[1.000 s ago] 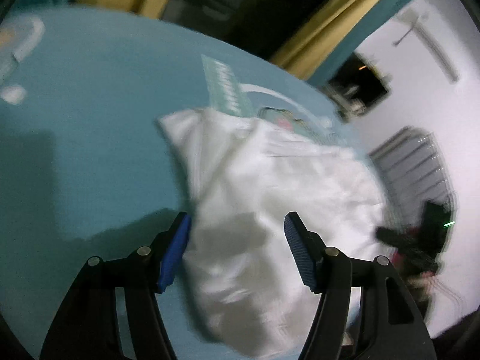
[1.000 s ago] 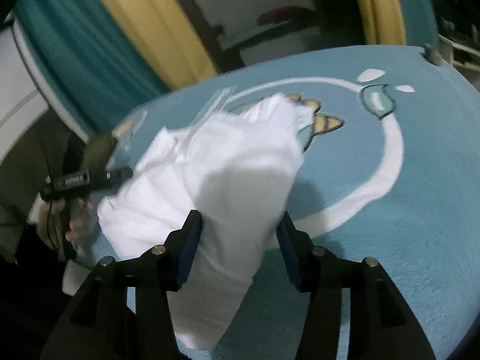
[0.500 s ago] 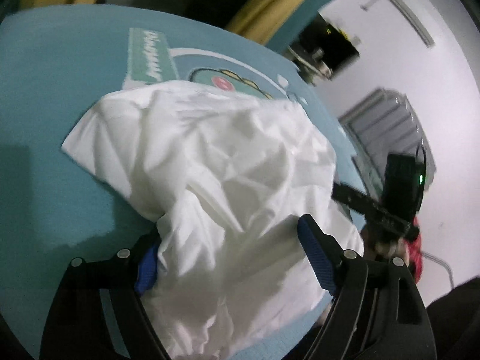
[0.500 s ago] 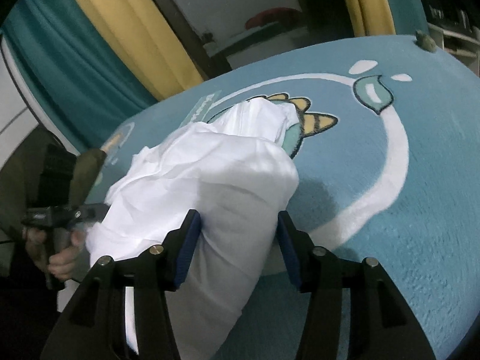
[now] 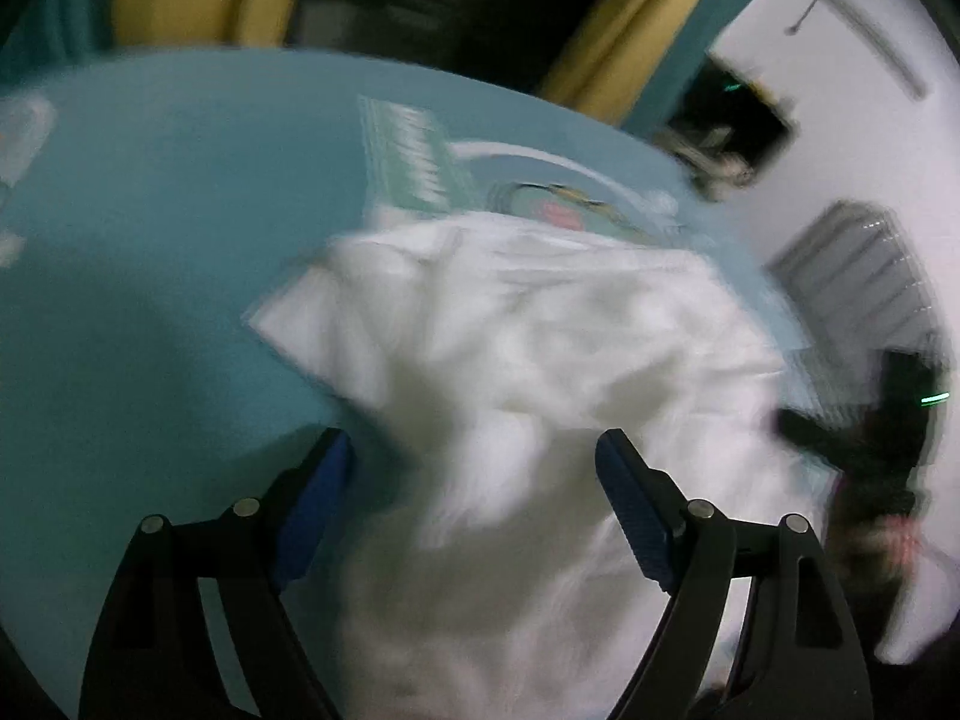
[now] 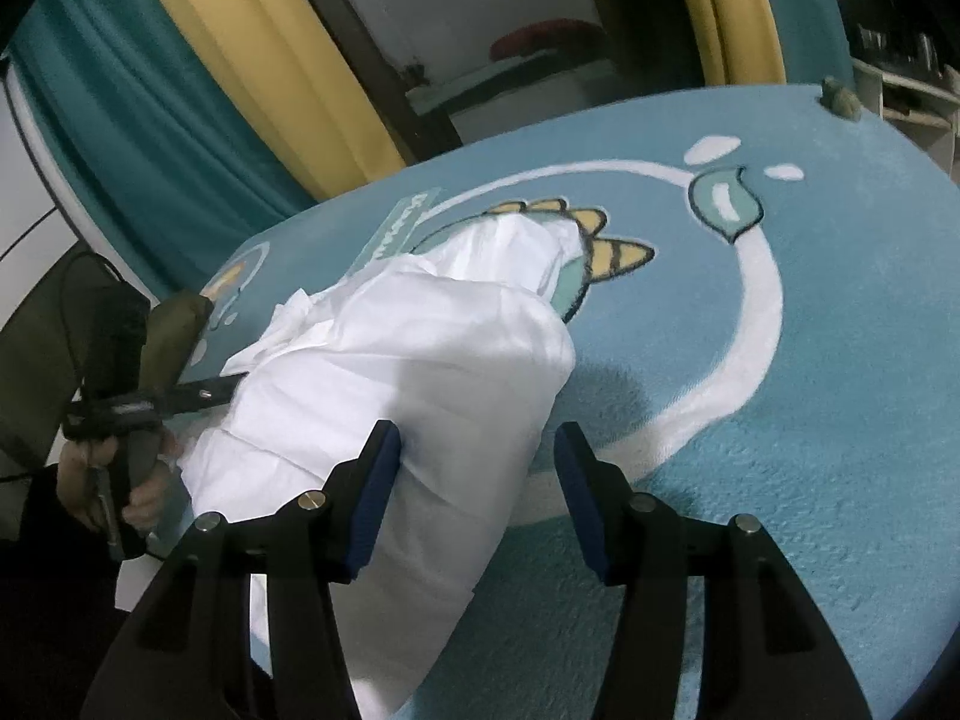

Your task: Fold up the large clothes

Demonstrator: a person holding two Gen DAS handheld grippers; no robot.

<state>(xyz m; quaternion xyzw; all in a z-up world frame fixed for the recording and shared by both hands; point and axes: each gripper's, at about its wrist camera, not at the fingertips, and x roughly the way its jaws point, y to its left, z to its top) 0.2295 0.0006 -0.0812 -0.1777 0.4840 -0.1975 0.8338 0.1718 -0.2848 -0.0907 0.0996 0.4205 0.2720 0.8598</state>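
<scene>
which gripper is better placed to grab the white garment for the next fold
Right, probably. The right gripper already has a bunched fold of the white garment between its part-open pads. The left gripper stands wide open above the cloth, its view blurred.

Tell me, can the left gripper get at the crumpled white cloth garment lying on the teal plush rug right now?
Probably yes. The left gripper has its jaws wide open, the white garment bunches up between its blue pads, and nothing stands in the way.

Black left gripper (image 5: 474,456), right gripper (image 6: 477,450): blue pads, silver screws
</scene>
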